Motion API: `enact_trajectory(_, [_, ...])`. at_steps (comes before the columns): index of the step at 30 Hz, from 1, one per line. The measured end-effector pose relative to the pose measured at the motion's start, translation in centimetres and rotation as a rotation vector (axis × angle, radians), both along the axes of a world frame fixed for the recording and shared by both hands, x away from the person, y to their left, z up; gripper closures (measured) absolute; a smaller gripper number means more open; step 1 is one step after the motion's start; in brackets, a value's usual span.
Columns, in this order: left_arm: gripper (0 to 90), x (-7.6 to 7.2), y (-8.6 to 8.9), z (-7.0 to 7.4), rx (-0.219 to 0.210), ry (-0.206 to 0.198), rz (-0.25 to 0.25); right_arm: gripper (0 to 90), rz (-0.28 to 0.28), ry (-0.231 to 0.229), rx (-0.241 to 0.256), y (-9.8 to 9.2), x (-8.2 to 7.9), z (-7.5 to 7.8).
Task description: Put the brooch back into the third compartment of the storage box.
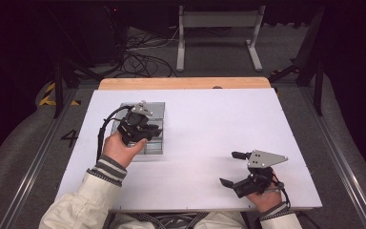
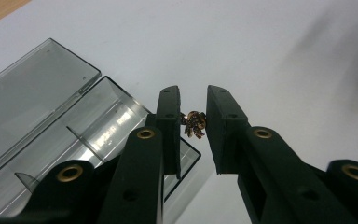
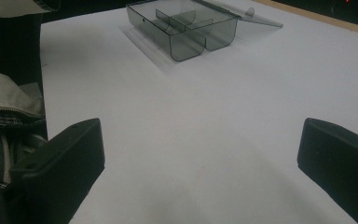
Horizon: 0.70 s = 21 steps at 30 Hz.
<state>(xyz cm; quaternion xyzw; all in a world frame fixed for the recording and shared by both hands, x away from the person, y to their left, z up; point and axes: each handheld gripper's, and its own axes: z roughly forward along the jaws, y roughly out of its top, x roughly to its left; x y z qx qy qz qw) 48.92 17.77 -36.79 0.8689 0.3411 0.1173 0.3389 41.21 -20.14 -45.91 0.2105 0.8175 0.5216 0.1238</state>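
Observation:
A clear grey plastic box (image 1: pixel 155 112) with dividers lies open on the left half of the white table (image 1: pixel 219 109). Its compartments (image 2: pixel 98 128) look empty, and its lid (image 2: pixel 37 88) is folded flat behind. My left gripper (image 1: pixel 155 131) hovers over the box's near right corner. Its jaws (image 2: pixel 193 91) are drawn close together on a small coppery clump (image 2: pixel 195 124), held just past the box's edge. My right gripper (image 1: pixel 228 168) rests near the table's front right with its jaws (image 3: pixel 200 140) spread wide and nothing between them. The box (image 3: pixel 182 28) lies far ahead of it.
A wooden strip (image 1: pixel 183 83) borders the table's far edge. A metal frame (image 1: pixel 219 33) and cables (image 1: pixel 138 55) sit on the floor beyond. A pale sleeve (image 3: pixel 9 98) shows at the left of the right gripper view.

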Motion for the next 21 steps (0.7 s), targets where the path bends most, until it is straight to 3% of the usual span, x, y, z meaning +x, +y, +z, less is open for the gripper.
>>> enact_trajectory(6, [75.9,0.2,-0.3,-0.3,0.061,-0.050,0.028,1.5,0.004,0.001,0.013,-0.1,0.0,0.0])
enact_trajectory(21, [75.9,2.5,0.2,-2.0,0.105,-0.017,0.076,1.5,0.007,0.004,0.015,-0.1,-0.1,0.0])
